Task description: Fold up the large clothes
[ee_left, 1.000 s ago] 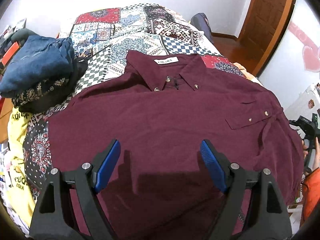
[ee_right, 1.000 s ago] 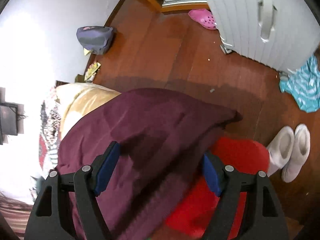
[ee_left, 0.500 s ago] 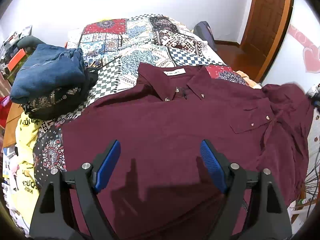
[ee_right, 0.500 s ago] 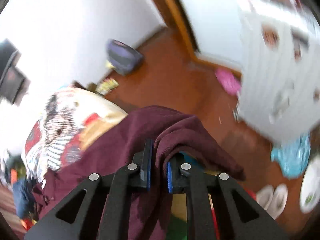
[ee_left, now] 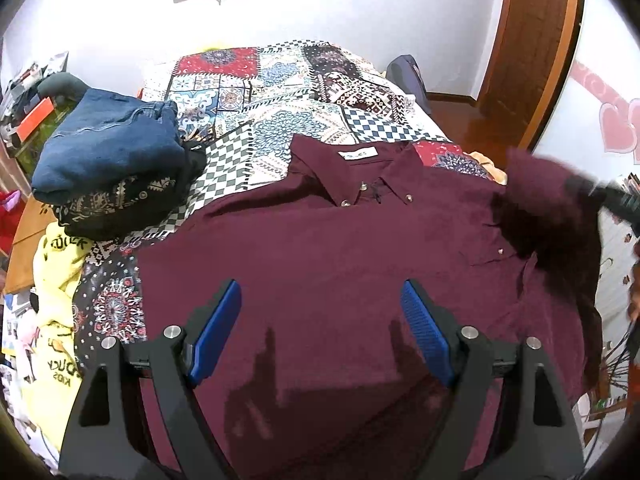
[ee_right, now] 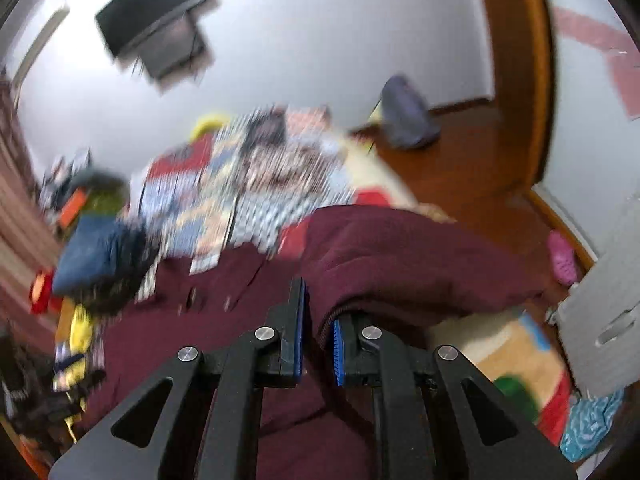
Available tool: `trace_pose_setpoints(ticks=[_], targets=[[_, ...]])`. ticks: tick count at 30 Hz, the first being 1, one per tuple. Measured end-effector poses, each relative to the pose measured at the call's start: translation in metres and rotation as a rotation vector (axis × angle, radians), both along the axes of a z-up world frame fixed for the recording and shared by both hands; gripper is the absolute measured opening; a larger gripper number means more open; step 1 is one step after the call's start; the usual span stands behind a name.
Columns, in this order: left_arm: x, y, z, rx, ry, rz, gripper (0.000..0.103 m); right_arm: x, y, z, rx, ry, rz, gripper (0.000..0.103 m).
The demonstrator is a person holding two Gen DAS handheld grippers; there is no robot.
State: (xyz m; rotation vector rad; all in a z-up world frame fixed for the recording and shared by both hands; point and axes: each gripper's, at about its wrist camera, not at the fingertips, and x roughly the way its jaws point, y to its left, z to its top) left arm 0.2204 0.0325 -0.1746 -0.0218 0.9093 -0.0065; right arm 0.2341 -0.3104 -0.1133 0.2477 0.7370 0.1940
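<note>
A large maroon button-up shirt (ee_left: 340,264) lies front up on the patchwork bed, collar at the far side. My left gripper (ee_left: 320,324) is open and empty, hovering above the shirt's lower middle. My right gripper (ee_right: 318,316) is shut on the shirt's right sleeve (ee_right: 400,264) and holds it lifted over the shirt's right side. In the left wrist view the raised sleeve (ee_left: 552,208) shows blurred at the right edge. The right wrist view is motion-blurred.
A pile of folded jeans and dark clothes (ee_left: 112,160) sits on the bed's left side, with yellow garments (ee_left: 60,312) below it. A patchwork quilt (ee_left: 280,88) covers the bed. A wooden door (ee_left: 532,40) and bare wood floor lie to the right.
My right gripper shut on the sleeve that hung off the bed's right edge and has lifted and swung it up over the shirt. My left gripper stays open, drawn back slightly.
</note>
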Motion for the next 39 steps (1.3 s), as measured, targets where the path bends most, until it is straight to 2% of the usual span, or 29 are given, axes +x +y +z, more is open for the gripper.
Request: trace_pose_setpoints(ticks=[5,8,9,12,16,20,22,24,26,29,31,33,36,39], targets=[[-0.006,0.009,-0.004,-0.009,0.007,0.001,0.082,0.006,0.046,-0.046,-0.08,0.161,0.075,0.014],[-0.007,0.013,-0.007,-0.02,0.012,0.008,0.082,0.007,0.064,-0.053,-0.175,0.228,0.114,0.029],[-0.007,0.014,-0.008,-0.026,0.014,0.011,0.082,0.005,0.068,-0.053,-0.201,0.228,0.129,0.035],[-0.007,0.016,-0.009,-0.036,0.014,0.018,0.082,-0.005,0.073,-0.044,-0.233,0.208,0.165,0.045],[-0.006,0.016,-0.008,-0.049,0.011,0.025,0.082,-0.016,0.062,-0.026,-0.245,0.18,0.166,0.046],[-0.005,0.013,-0.005,-0.048,0.007,0.025,0.082,-0.025,0.037,-0.004,-0.24,0.109,0.098,0.046],[-0.004,0.011,-0.004,-0.046,0.004,0.024,0.082,-0.028,0.02,0.005,-0.211,0.074,0.049,0.048],[-0.003,0.009,-0.003,-0.044,0.002,0.023,0.082,-0.03,-0.003,0.01,-0.153,0.038,-0.024,0.058],[-0.002,0.008,-0.004,-0.043,0.003,0.022,0.082,-0.027,-0.025,0.009,-0.083,0.038,-0.099,0.062],[0.001,0.004,-0.006,-0.042,0.014,0.021,0.082,-0.013,-0.063,-0.008,0.079,0.097,-0.198,0.062],[0.003,0.002,-0.006,-0.046,0.021,0.018,0.082,0.0,-0.088,-0.031,0.189,0.168,-0.265,0.062],[0.003,0.001,-0.005,-0.052,0.016,0.018,0.082,0.013,-0.107,-0.057,0.266,0.242,-0.329,0.062],[0.005,0.0,-0.002,-0.055,0.011,0.022,0.082,0.027,-0.121,-0.087,0.344,0.313,-0.358,0.062],[0.007,-0.001,0.0,-0.048,0.011,0.027,0.082,0.042,-0.131,-0.113,0.436,0.359,-0.395,0.062]])
